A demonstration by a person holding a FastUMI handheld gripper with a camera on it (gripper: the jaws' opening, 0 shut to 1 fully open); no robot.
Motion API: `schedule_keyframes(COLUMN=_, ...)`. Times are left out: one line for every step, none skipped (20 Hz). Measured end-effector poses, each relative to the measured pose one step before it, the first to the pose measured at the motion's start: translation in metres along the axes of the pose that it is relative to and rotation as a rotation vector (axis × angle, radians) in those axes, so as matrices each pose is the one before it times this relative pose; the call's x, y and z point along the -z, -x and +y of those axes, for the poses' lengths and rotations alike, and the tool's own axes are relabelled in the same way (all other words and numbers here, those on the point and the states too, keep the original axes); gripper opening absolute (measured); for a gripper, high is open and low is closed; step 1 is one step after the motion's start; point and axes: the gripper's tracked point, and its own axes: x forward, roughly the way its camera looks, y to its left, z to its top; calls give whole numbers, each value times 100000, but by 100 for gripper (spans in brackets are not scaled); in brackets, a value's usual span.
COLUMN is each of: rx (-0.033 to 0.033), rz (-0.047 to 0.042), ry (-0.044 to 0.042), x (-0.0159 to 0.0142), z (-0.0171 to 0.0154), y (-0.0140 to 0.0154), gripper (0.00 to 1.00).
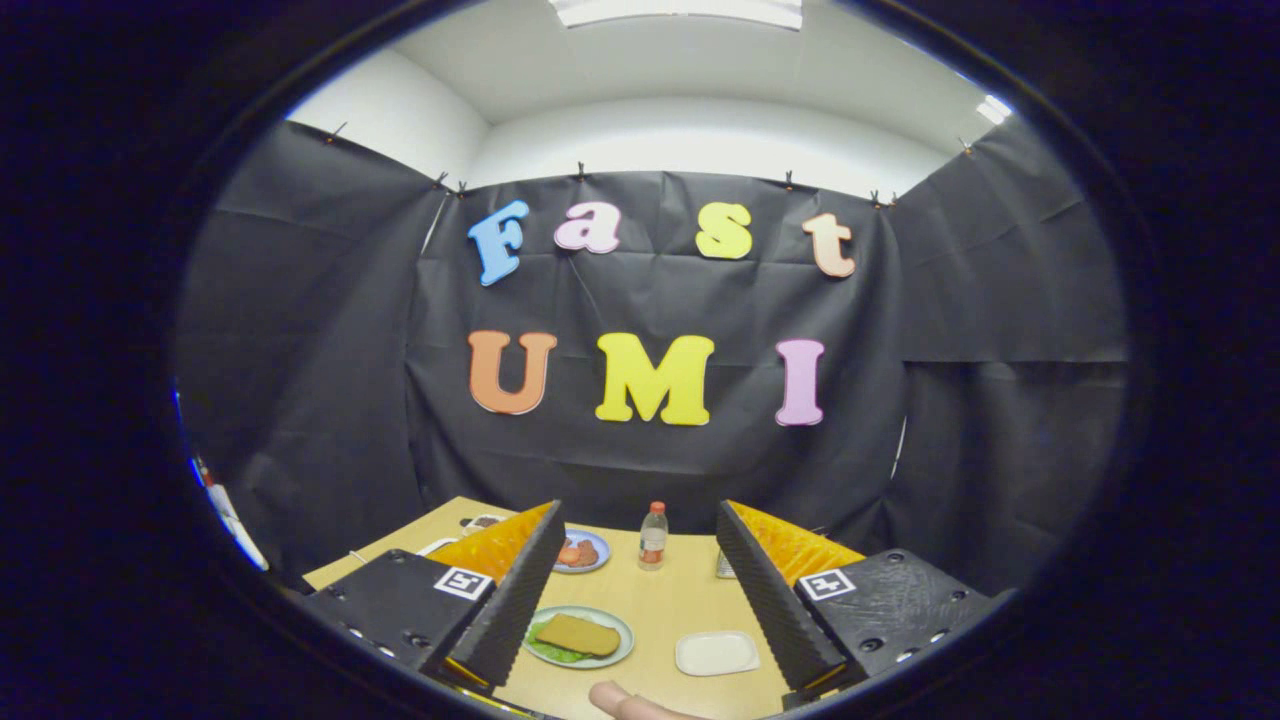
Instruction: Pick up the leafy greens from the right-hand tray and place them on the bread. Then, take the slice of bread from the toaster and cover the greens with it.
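The claw hangs wide open and empty above the bench. Near the bench's front edge, a plate holds greens covered by bread; the task looks finished.

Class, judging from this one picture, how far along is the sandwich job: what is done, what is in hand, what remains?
Done, it seems: on the plate, a bread slice lies over the greens, and the white tray beside it holds nothing. In hand: nothing; the gripper has its fingers open above the table. Left: apparently nothing, though the toaster cannot be checked.
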Motion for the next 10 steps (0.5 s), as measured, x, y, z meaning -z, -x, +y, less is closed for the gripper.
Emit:
schedule_keyframes(rx=78, rz=-1395, ry=495, x=82, z=-281, y=-10, gripper=95)
schedule_keyframes(rx=-544, rz=-887, ry=-233, x=-28, z=-36, y=225, gripper=95)
schedule_keyframes(rx=-533, rz=-200, ry=-53, x=328, z=154, y=58, gripper=96)
schedule_keyframes(rx=23, rz=146, ry=242, x=241, z=-195, y=-98, gripper=96)
schedule_keyframes(rx=314, rz=636, ry=1, x=245, z=-257, y=-158, gripper=96)
schedule_keyframes(rx=113, rz=184, ry=-608, x=114, z=-88, y=-281, gripper=96)
schedule_keyframes(rx=-566, rz=283, ry=-638, x=74, z=104, y=-382, gripper=96)
schedule_keyframes(rx=-204, rz=139, ry=-682, x=134, z=43, y=-317, gripper=95)
schedule_keyframes(rx=185, rz=565, ry=-591, x=301, z=-203, y=-431, gripper=96)
schedule_keyframes(rx=-104, rz=1425, ry=-496, x=382, z=-54, y=-340, gripper=96)
